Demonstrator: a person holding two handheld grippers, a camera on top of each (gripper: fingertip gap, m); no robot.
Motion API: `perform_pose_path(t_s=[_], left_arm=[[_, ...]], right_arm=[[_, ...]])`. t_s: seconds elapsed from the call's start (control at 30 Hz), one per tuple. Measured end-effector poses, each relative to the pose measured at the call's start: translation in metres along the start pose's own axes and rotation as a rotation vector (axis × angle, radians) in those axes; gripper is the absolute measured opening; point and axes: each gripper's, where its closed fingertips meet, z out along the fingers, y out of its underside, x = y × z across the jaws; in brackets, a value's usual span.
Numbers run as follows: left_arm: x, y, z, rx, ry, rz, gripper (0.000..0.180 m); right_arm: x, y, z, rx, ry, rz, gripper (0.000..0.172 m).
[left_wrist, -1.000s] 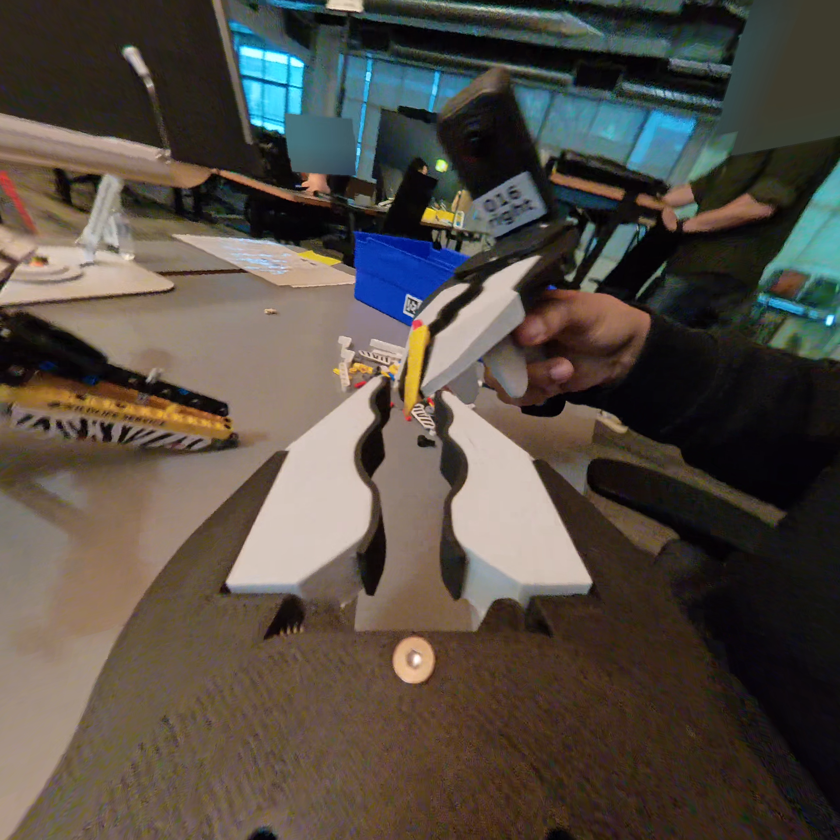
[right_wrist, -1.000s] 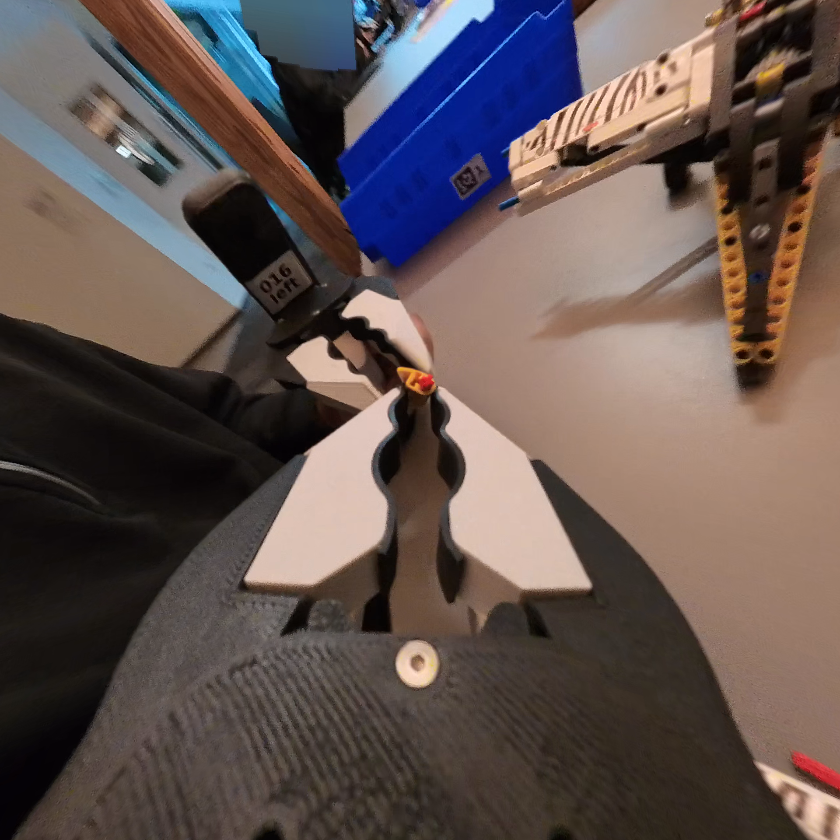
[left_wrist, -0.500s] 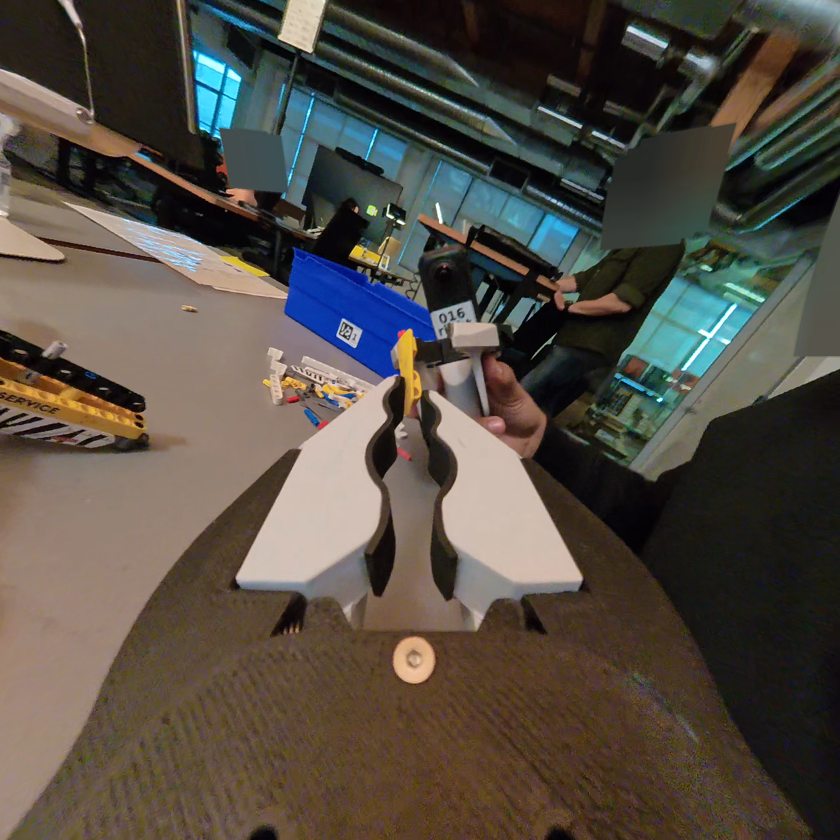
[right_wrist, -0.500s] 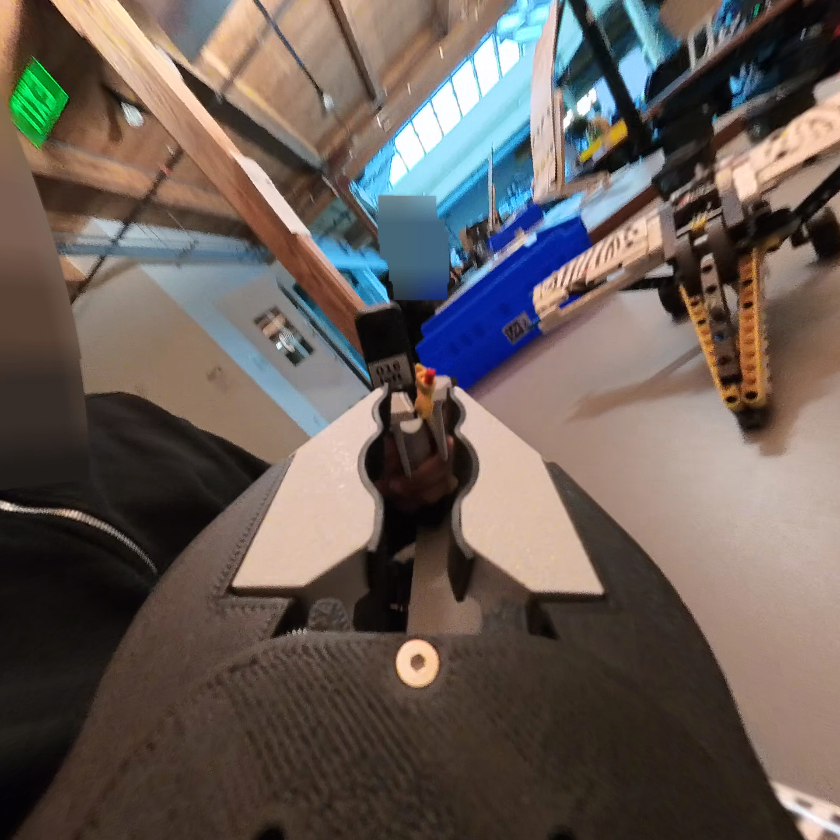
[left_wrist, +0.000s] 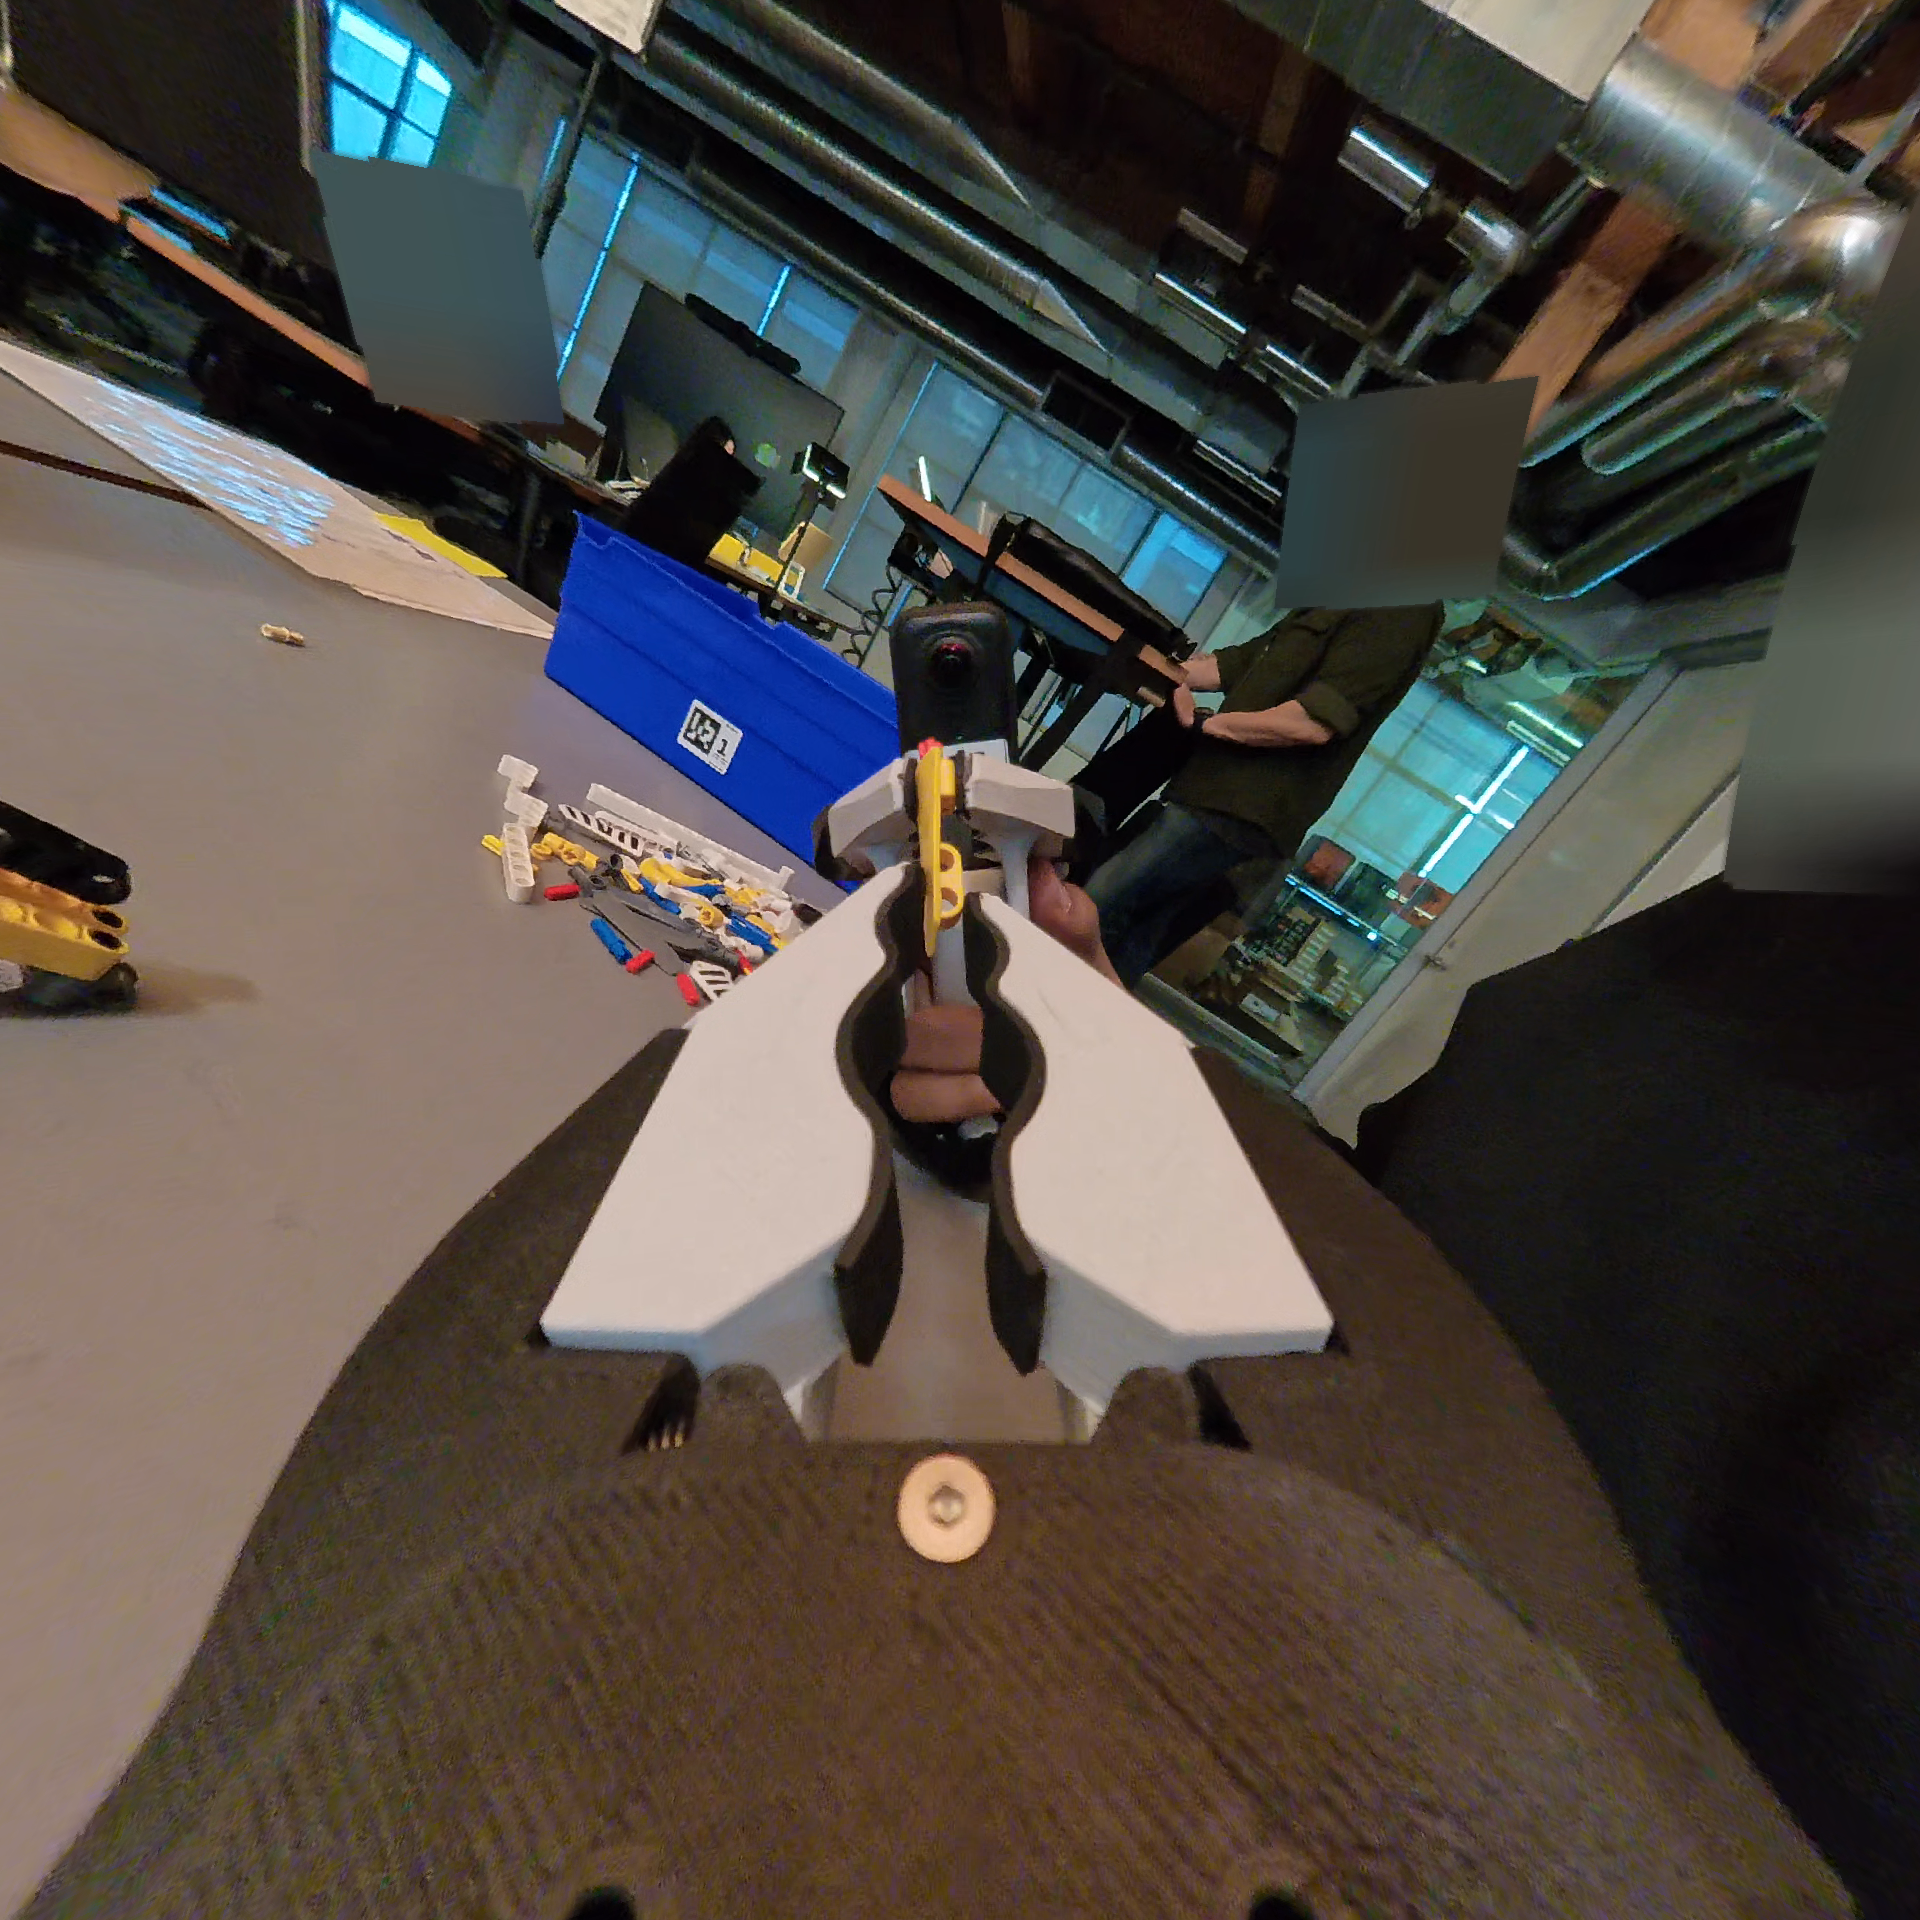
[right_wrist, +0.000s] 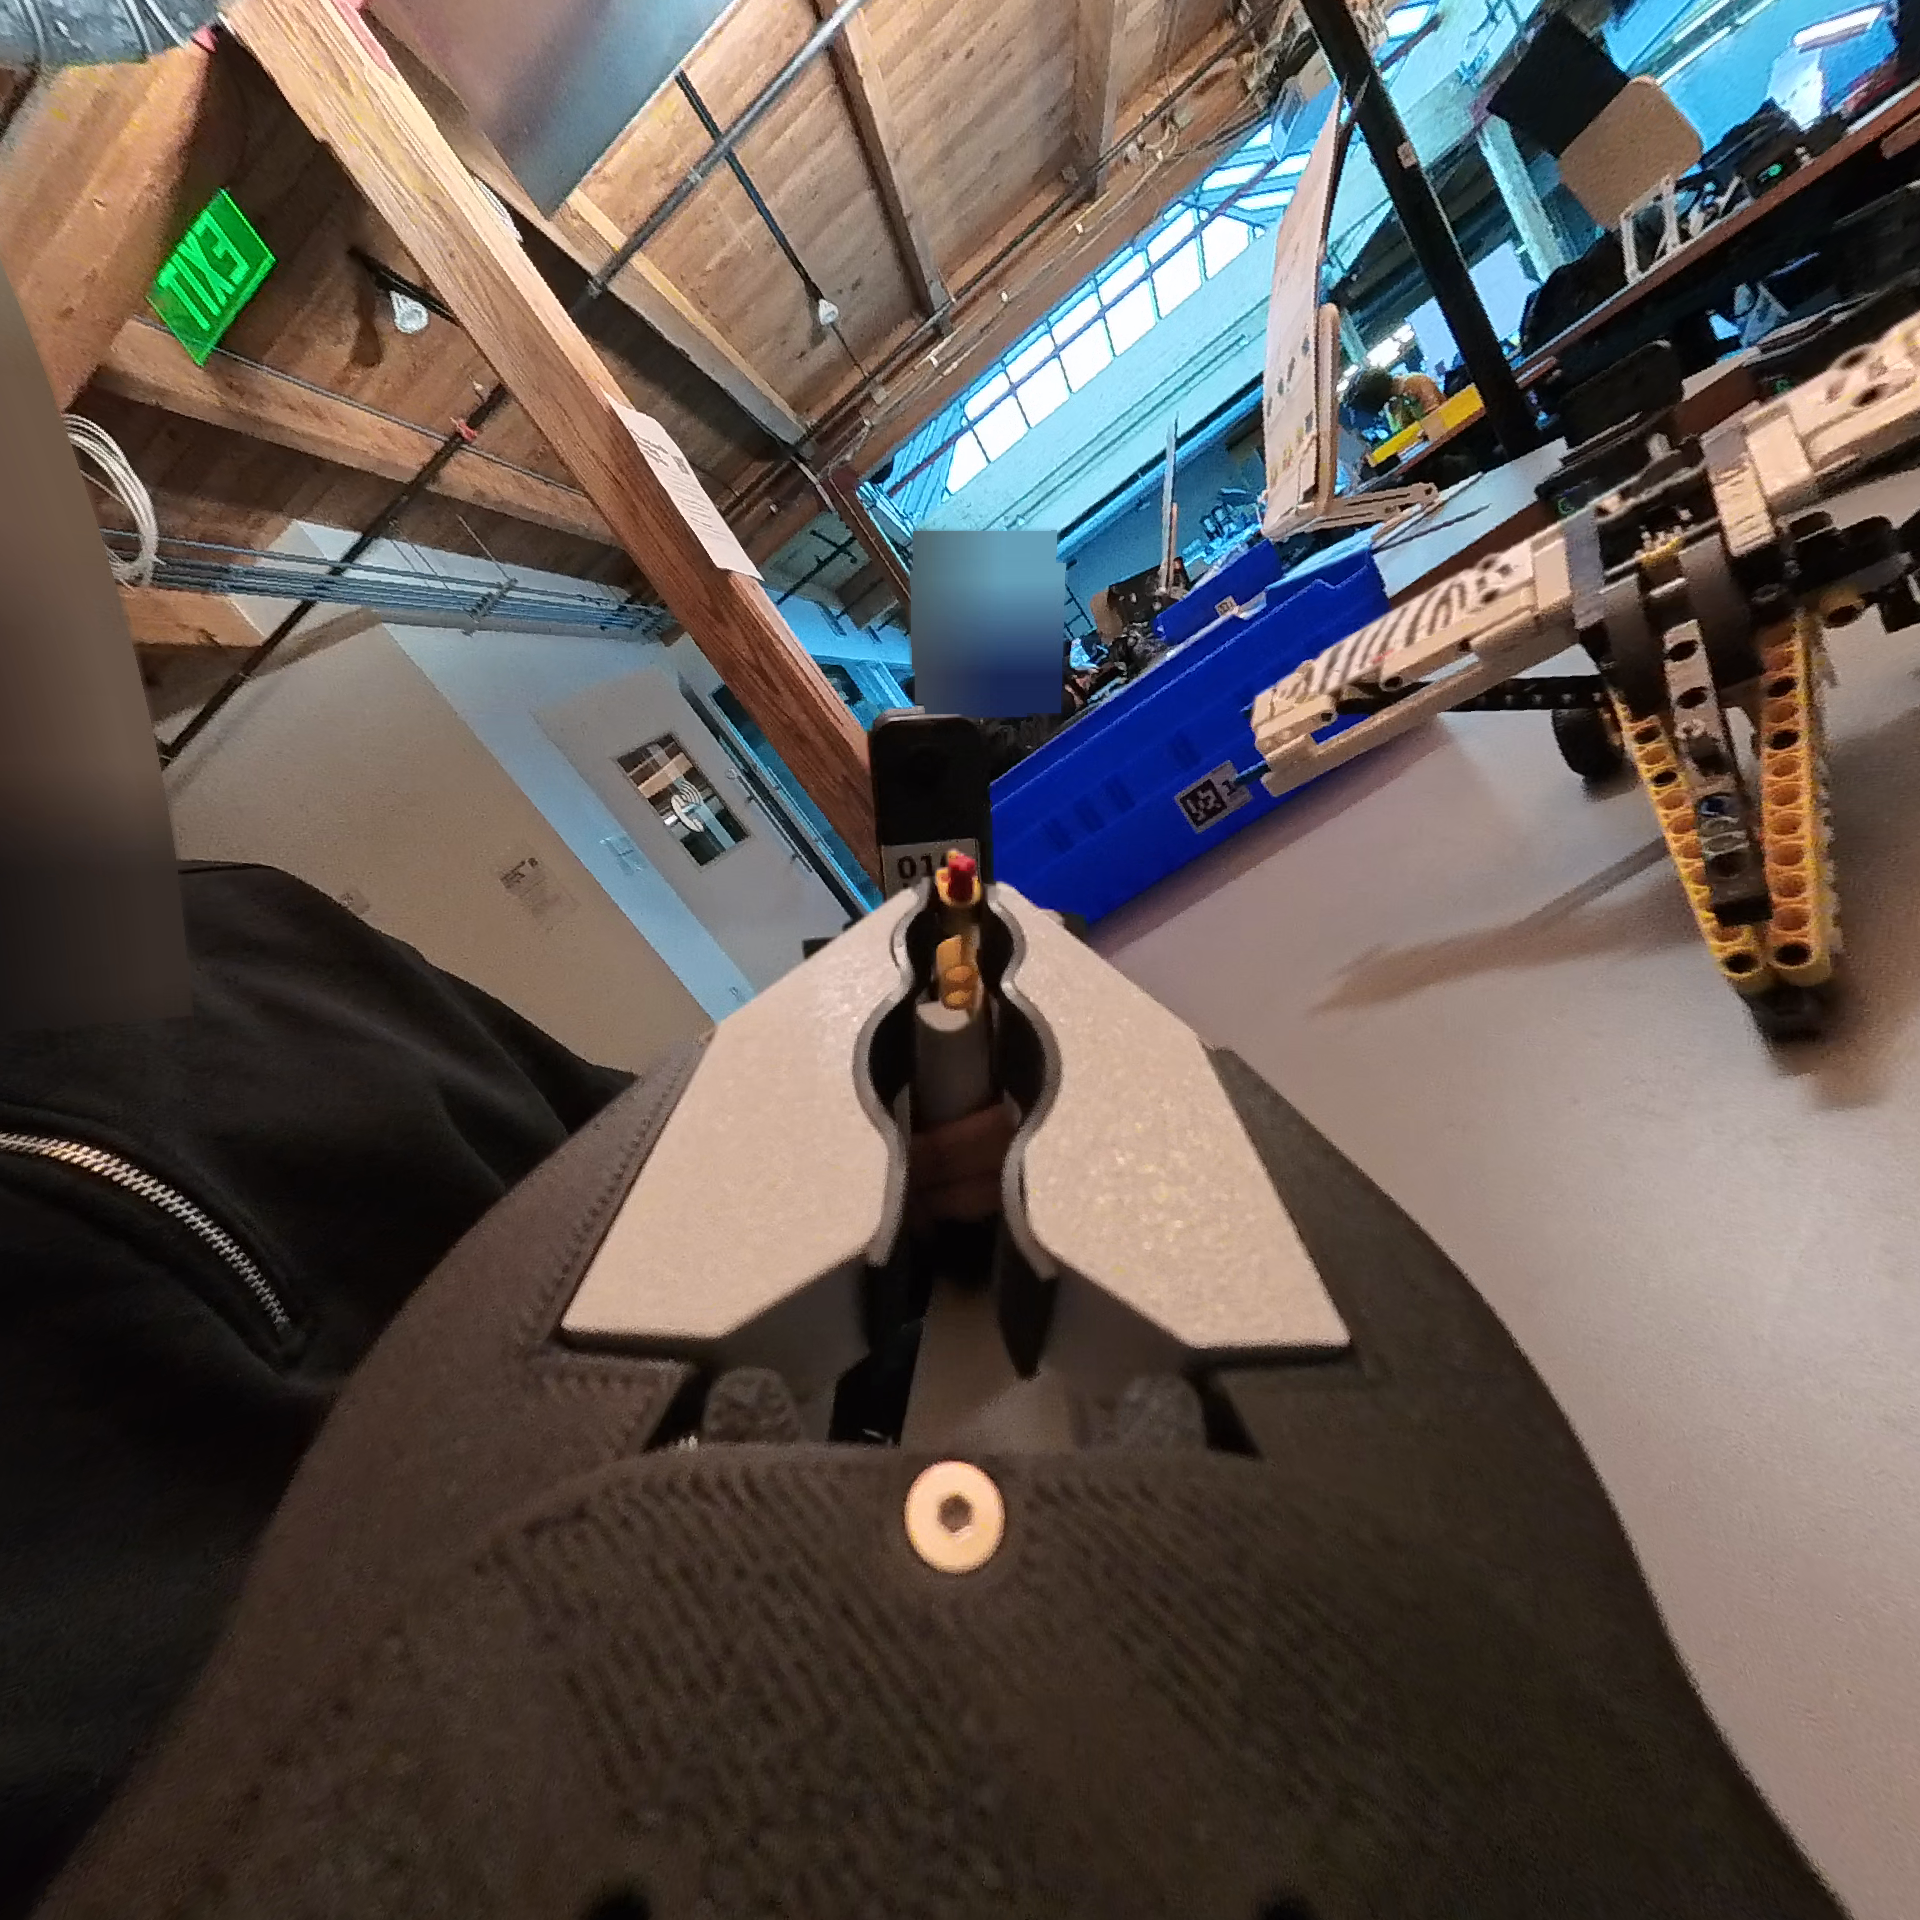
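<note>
beam: yellow beam (left_wrist: 938, 852) w/ red pin (right_wrist: 960, 873) on top, held up in air betw both claws, above grey table (left_wrist: 260, 1039)
L gripper (left_wrist: 935, 914): clamped on beam's lower end
R gripper (right_wrist: 958, 904): pads pinch upper end, facing L
how-to (guess): keep both axes lined up, steady squeeze, don't twist
hidden: pad contact at tips tiny; pin seating unclear
around: loose parts pile (left_wrist: 644, 894), blue bin (left_wrist: 717, 675), part-built model (right_wrist: 1662, 675)

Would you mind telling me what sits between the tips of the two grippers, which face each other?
A yellow toy beam with a red peg at its top spans between them; the left wrist view shows both pairs of jaws closed on it.
</note>
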Motion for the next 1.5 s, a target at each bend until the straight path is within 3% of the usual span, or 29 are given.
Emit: perform_pose_path(t_s=[0.03,0.1,0.17,0.27,0.37,0.43,0.6,0.9,1.13,1.2,1.23,1.37,1.43,1.5], left_arm=[[-0.002,0.000,0.000,-0.002,-0.004,-0.015,0.004],[-0.007,0.001,0.001,-0.004,-0.017,-0.058,0.024],[-0.008,0.003,0.002,-0.017,0.003,-0.104,0.029],[-0.005,0.005,0.003,-0.032,0.030,-0.109,0.001],[-0.006,0.005,0.002,-0.026,0.028,-0.116,0.001],[-0.006,0.002,0.001,-0.011,0.031,-0.121,0.001],[-0.005,0.005,0.003,-0.028,0.032,-0.114,0.001],[-0.004,0.007,0.006,-0.049,0.028,-0.103,0.004],[-0.004,0.003,0.011,-0.021,0.068,-0.171,0.007],[-0.007,0.014,0.013,-0.088,0.044,-0.172,0.003],[-0.001,0.014,0.013,-0.087,0.056,-0.138,0.004],[-0.004,0.007,0.010,-0.033,0.051,-0.143,0.003],[-0.006,0.004,0.008,-0.018,0.061,-0.175,0.003],[-0.003,0.005,0.008,-0.018,0.073,-0.165,0.003]], right_arm=[[0.000,0.002,0.000,-0.016,0.007,-0.006,0.005],[-0.001,0.009,0.003,-0.057,0.022,-0.029,0.005],[-0.001,0.014,0.008,-0.081,0.044,-0.061,0.005],[0.002,0.015,0.009,-0.088,0.080,-0.093,0.005],[0.001,-0.002,0.002,0.005,0.072,-0.086,0.014],[0.000,-0.011,-0.005,0.061,0.058,-0.066,0.010],[0.001,-0.003,-0.001,0.045,0.053,-0.063,0.012],[0.001,0.002,0.002,-0.008,0.110,-0.138,0.000],[0.000,-0.013,-0.002,0.139,0.139,-0.095,0.002],[-0.013,-0.074,-0.042,0.468,0.074,-0.008,0.000],[-0.015,-0.095,-0.061,0.496,0.077,0.000,0.000],[-0.005,-0.101,-0.072,0.239,0.415,-0.371,0.001],[0.013,-0.093,-0.083,0.105,0.551,-0.415,0.001],[0.049,-0.080,-0.112,-0.049,0.722,-0.346,0.002]])
